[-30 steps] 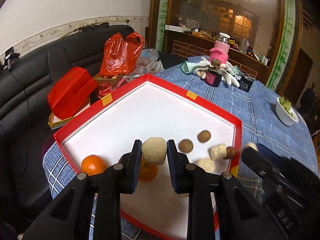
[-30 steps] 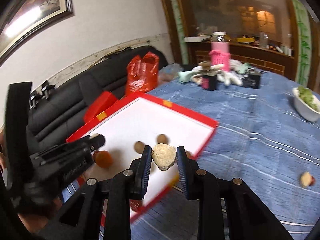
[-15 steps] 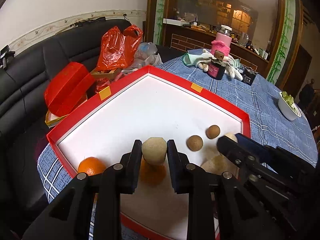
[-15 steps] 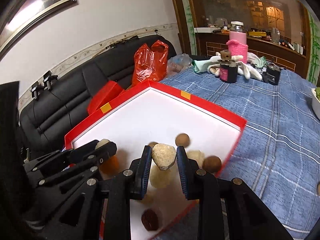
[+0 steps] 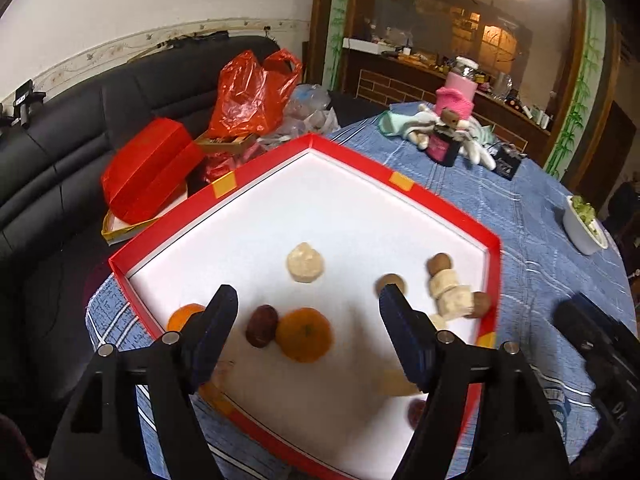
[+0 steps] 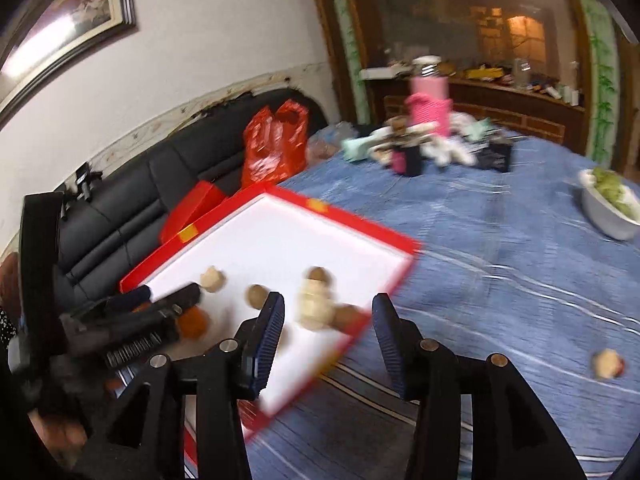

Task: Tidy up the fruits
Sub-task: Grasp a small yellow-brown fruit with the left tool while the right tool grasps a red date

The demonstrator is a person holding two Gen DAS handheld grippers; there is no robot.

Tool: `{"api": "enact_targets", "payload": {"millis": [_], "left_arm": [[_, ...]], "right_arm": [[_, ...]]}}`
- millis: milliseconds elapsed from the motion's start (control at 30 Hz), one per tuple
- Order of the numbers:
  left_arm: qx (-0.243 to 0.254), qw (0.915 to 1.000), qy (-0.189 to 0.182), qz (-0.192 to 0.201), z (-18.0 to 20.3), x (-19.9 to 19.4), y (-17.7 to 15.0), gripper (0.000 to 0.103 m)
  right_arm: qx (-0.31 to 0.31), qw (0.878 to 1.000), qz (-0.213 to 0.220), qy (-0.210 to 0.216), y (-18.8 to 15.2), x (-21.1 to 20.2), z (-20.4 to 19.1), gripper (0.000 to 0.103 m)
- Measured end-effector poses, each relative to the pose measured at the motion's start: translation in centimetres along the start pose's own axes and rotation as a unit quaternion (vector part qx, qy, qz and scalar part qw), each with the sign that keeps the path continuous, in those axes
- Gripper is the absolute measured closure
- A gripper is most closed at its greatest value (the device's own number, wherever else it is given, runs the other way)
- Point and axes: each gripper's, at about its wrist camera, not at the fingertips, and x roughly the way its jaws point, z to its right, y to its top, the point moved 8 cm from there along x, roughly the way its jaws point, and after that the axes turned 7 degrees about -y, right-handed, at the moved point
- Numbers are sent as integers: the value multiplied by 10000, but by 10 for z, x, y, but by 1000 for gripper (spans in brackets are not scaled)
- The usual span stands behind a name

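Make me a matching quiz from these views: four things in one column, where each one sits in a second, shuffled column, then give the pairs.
Things:
1. orange
2. white bowl
3. red plastic bag
4. loose fruit piece

Places:
A. on the black sofa
B. alone on the blue tablecloth, outside the tray
C. inside the red tray
D. far right edge of the table

Pairs: 1-C, 2-D, 3-A, 4-B

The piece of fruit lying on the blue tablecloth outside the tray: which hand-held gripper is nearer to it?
Right. The right hand-held gripper, jaws opening and empty, hangs at the red tray's edge, fruit piece to its right; the left hand-held gripper sits over the tray.
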Motion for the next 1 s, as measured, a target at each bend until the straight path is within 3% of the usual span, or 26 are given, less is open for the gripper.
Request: {"api": "enact_targets", "payload": {"millis": [167,300,433,600,1000], "left_arm": [[108,9994,-330,59,36,-11,-4,29],[576,9960,-674,46,85,-17,-11,29],[1195,9880,-979,-58,136,-19,-27,30],[1609,9813,-1046,-109,163,-21,-39,30],[1602,9806,-1079,-334,176,-10,-43,30]], "right_arm": [[350,9970,87,-679,-23,-46,95,54],[815,9848,-235,-1517,-51,-63,193,51],[804,9781,-623,-1818,-69,-56,241,54],[661,9772,-887,-1810,-78,-39,252,61],[231,9819,-1142,-1493,-66,1,235,79]]}}
